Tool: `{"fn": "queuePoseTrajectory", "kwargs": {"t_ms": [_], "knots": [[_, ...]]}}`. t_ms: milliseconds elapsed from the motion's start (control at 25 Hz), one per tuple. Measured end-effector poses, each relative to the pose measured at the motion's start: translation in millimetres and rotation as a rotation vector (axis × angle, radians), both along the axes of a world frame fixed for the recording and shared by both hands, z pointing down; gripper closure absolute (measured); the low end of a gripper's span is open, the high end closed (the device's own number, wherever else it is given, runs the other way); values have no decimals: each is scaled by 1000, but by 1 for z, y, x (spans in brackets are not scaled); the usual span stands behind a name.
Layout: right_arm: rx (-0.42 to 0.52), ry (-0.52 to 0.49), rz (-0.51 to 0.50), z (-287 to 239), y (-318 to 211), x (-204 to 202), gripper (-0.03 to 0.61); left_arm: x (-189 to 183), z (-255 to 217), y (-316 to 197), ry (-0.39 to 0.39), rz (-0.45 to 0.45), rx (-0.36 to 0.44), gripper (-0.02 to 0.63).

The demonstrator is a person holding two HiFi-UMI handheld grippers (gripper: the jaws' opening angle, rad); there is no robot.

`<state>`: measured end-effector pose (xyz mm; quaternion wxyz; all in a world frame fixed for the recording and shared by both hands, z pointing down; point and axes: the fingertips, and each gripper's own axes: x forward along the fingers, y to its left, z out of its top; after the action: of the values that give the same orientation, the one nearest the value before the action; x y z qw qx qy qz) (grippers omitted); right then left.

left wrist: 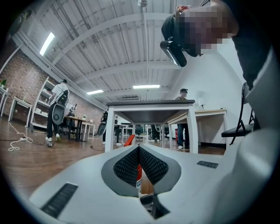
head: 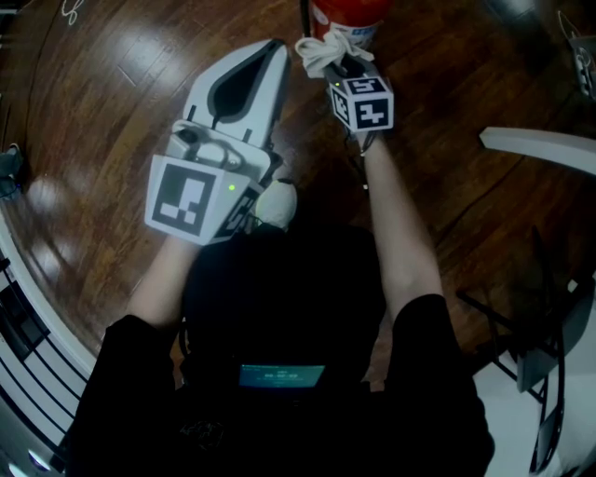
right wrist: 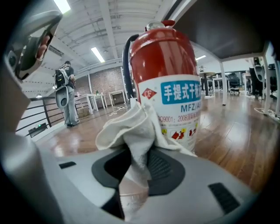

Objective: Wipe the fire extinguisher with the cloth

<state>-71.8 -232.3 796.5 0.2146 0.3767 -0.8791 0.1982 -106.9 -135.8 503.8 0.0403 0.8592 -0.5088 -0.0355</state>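
A red fire extinguisher with a white label stands on the wooden floor, close in front of my right gripper. That gripper is shut on a white cloth, whose bunched end touches the label's lower left. In the head view the cloth lies against the extinguisher at the top edge, ahead of the right gripper. My left gripper is held up to the cloth's left, its jaws shut on nothing. In the left gripper view its jaws meet, and a red sliver of the extinguisher shows below the tips.
A white table and more desks stand beyond the left gripper, with people standing at the far left. A white curved edge and a black metal frame are on the right, and a railing is on the left.
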Motion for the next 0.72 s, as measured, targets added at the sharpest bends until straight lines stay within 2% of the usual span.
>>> {"fn": "queuePoseTrajectory", "kwargs": {"t_ms": [120,280,520,720], "knots": [[56,-83,-9,-32,6,1,456,-2,1,2,3,1,0,612],[202,-232,-15,-111,9,18,454,3,-1,3,-2,12,11,612],[400,-303,-9,-204,-7,49,453,4,3,4,-17,10,9,612],[474,-310,58,-236,-29,86,454,9,3,6,-32,19,6,612]]}}
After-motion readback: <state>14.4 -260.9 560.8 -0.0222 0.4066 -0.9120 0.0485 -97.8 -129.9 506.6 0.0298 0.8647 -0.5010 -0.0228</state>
